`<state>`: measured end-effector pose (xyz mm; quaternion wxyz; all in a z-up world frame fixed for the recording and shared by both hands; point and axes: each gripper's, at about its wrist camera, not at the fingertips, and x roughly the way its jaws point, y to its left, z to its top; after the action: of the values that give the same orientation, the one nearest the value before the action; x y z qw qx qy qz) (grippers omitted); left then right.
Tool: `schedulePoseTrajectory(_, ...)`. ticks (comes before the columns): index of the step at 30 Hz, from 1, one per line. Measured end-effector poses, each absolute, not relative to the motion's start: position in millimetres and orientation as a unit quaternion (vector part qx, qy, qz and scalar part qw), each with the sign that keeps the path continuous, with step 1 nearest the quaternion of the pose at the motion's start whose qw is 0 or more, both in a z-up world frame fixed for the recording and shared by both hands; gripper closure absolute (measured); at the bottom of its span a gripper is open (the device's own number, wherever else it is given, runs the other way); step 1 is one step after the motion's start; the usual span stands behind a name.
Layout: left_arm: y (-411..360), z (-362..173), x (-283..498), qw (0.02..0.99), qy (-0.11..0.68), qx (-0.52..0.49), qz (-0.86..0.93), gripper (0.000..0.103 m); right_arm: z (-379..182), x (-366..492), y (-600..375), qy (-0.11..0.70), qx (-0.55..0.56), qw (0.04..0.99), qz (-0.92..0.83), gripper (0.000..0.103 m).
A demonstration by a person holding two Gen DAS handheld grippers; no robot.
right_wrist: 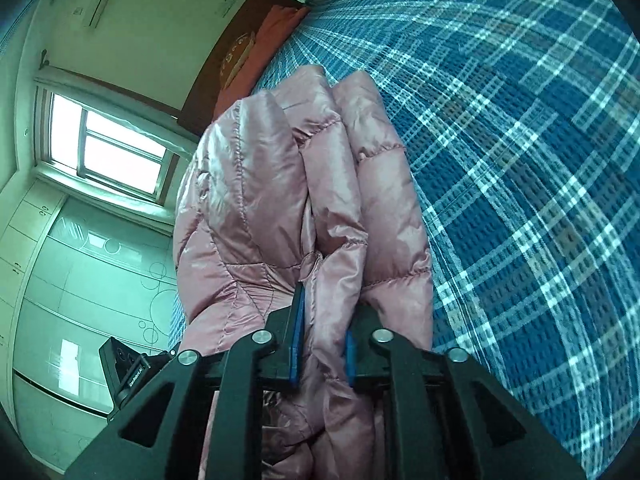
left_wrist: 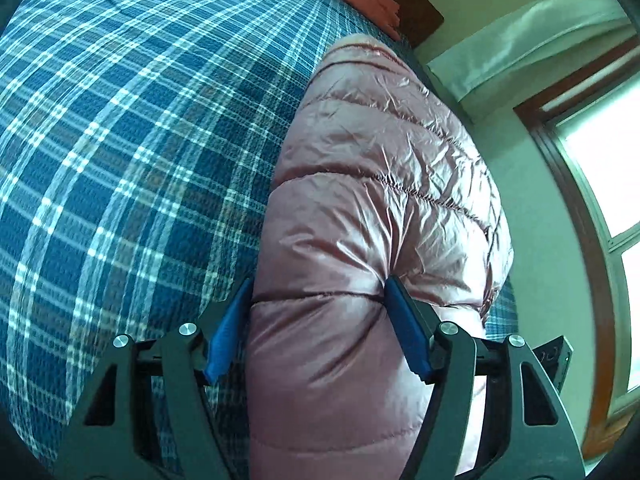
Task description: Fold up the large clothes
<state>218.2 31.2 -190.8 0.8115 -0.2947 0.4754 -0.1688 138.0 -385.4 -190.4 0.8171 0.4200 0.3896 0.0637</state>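
Both grippers hold a glossy pink quilted down jacket (left_wrist: 372,208) lifted above a bed covered in a blue and white plaid sheet (left_wrist: 132,152), so the step in hand looks like carrying or turning a partly bundled jacket before laying a fold.

In the left wrist view the jacket fills the centre and lower middle of the frame. The left gripper (left_wrist: 320,328) has its blue-padded fingers (left_wrist: 408,332) set wide around a thick puffy section, and the padding bulges where they press in, so it reads as a grip on the bulk.

In the right wrist view the jacket hangs bunched in several folds through the middle of the frame, with the window at left and the bed at right. The right gripper (right_wrist: 322,344) has its fingers (right_wrist: 296,336) drawn close together, clamped on a thin gathered strip of the pink fabric.

Both grippers angle downward toward the bed. The next move probably calls for lowering the jacket onto the sheet and spreading it flat, keeping both grips firm since the slick shell may slip.
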Motion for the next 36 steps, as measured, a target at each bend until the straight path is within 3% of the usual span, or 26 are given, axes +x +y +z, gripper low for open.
schedulePoseTrajectory(5, 50.5, -166.6, 176.1, 0.809, 0.433, -0.338, -0.208, 0.036, -151.4, 100.0, -374.7, 0.379, 0.383, 0.841, 0.048, 0.067)
schedulePoseTrajectory(7, 52.6, -165.0, 163.3, 0.806, 0.431, -0.345, -0.212, 0.035, -147.9, 84.2, -368.6, 0.384, 0.377, 0.841, 0.044, 0.053)
schedulePoseTrajectory(8, 52.8, -167.2, 157.6, 0.802, 0.434, -0.352, -0.211, 0.035, -149.8, 77.7, -364.8, 0.391, 0.376, 0.839, 0.043, 0.052)
schedulePoseTrajectory(11, 43.6, -178.1, 150.7, 0.795, 0.462, -0.339, -0.197, 0.034, -169.6, 78.6, -362.6, 0.424, 0.366, 0.828, 0.026, 0.052)
schedulePoseTrajectory(13, 35.0, -189.9, 150.6, 0.799, 0.483, -0.31, -0.179, 0.038, -186.9, 76.0, -359.2, 0.443, 0.361, 0.821, 0.021, 0.064)
schedulePoseTrajectory(19, 25.5, -202.3, 152.4, 0.81, 0.492, -0.27, -0.172, 0.042, -208.9, 73.4, -360.2, 0.44, 0.372, 0.817, 0.03, 0.07)
schedulePoseTrajectory(27, 59.7, -174.1, 177.0, 0.796, 0.46, -0.338, -0.202, 0.043, -153.1, 62.8, -401.2, 0.41, 0.351, 0.841, 0.022, 0.067)
schedulePoseTrajectory(31, 58.9, -156.5, 206.2, 0.801, 0.439, -0.353, -0.204, 0.043, -121.7, 92.4, -413.7, 0.364, 0.348, 0.863, 0.036, 0.067)
schedulePoseTrajectory(36, 39.4, -159.5, 257.9, 0.785, 0.452, -0.37, -0.205, 0.043, -122.9, 144.5, -423.0, 0.35, 0.367, 0.86, 0.055, 0.067)
